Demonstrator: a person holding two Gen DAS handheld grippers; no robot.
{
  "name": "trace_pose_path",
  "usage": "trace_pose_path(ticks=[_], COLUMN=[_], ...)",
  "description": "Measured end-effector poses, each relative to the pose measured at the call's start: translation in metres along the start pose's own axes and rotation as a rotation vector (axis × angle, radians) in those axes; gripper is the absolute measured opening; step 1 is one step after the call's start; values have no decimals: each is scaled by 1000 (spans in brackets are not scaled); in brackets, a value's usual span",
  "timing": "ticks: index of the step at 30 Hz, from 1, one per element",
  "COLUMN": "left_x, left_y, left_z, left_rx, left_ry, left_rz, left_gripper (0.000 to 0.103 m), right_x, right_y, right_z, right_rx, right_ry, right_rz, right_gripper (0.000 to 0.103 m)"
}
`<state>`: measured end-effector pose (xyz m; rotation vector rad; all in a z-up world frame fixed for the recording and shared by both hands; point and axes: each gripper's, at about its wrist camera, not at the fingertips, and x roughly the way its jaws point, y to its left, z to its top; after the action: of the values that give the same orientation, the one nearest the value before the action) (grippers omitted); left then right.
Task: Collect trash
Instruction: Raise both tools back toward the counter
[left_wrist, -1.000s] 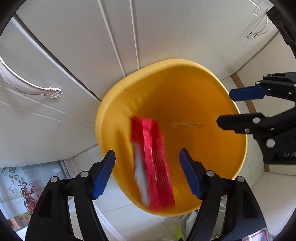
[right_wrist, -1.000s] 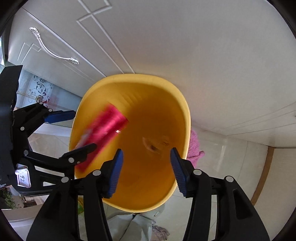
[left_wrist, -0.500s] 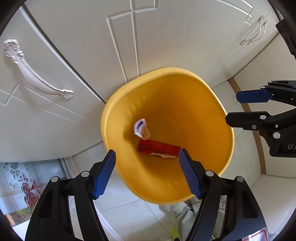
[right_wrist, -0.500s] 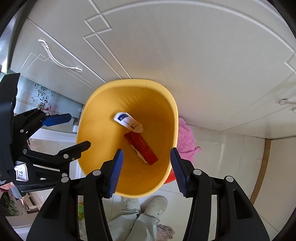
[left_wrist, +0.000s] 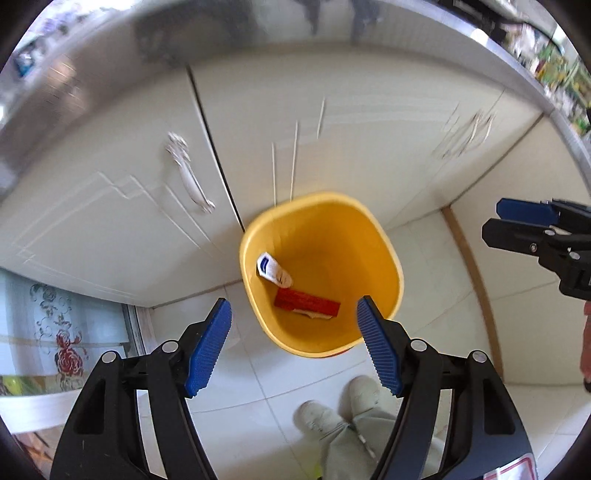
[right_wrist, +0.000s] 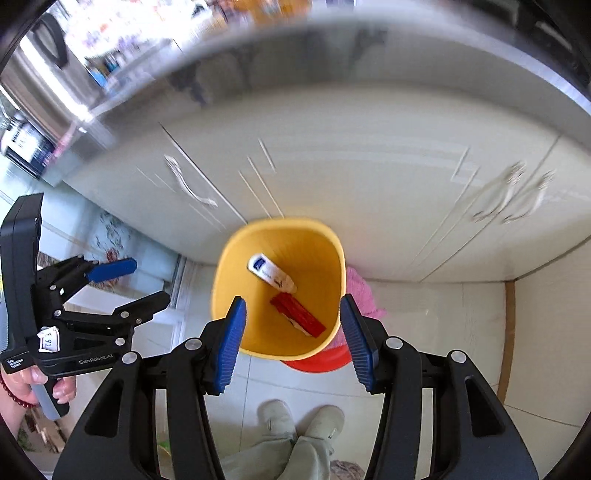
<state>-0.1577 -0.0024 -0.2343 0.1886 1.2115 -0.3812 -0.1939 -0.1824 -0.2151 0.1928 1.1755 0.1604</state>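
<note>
White cabinet doors fill the background, blurred steel desk edge above them. Tiled floor below. Yellow bin stands on the floor against the cabinets, mouth up. Inside on the bottom: red flat pack, long axis running left-right and slightly down to the right in the left wrist view, diagonal upper-left to lower-right in the right wrist view. White tube lies beside it, touching at one end, blue-printed end toward the bin wall. Left claw half-open, nothing between the pads, above the bin. Right claw also part-open, empty. Right wrist view alone shows a red basin and pink cloth behind the bin, plus the hand gripping the left claw's handle. Both views show the person's shoes.
</note>
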Motion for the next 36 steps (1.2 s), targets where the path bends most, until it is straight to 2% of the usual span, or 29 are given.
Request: trace_pose_path(ticks=[7,13,18,23,29,36], left_x=[-64,-91,-101,-100,-77,-55], left_y=[-5,1,13,19,23,27], left_z=[15,41,81,115,151,178], left_rx=[-16,-27,-32,-42,-44,-32], left_ry=[-115,-182,-218,-231,-210,-166], left_rz=[-5,3,24,39,55,62], left_gripper=[71,71,72,72,72,72], right_x=[-68,-106,-107,-96,-62,-33], right_y=[21,27,20,10,6,1], right_z=[10,36,70,107,143,164], right_rx=[-9,-10,-28,-37,-103,-131], right_ry=[-129,-212,-252,-257,-214,-181], right_rz=[-9,2,15,37,61,65], right_gripper=[54,54,54,54,54,54])
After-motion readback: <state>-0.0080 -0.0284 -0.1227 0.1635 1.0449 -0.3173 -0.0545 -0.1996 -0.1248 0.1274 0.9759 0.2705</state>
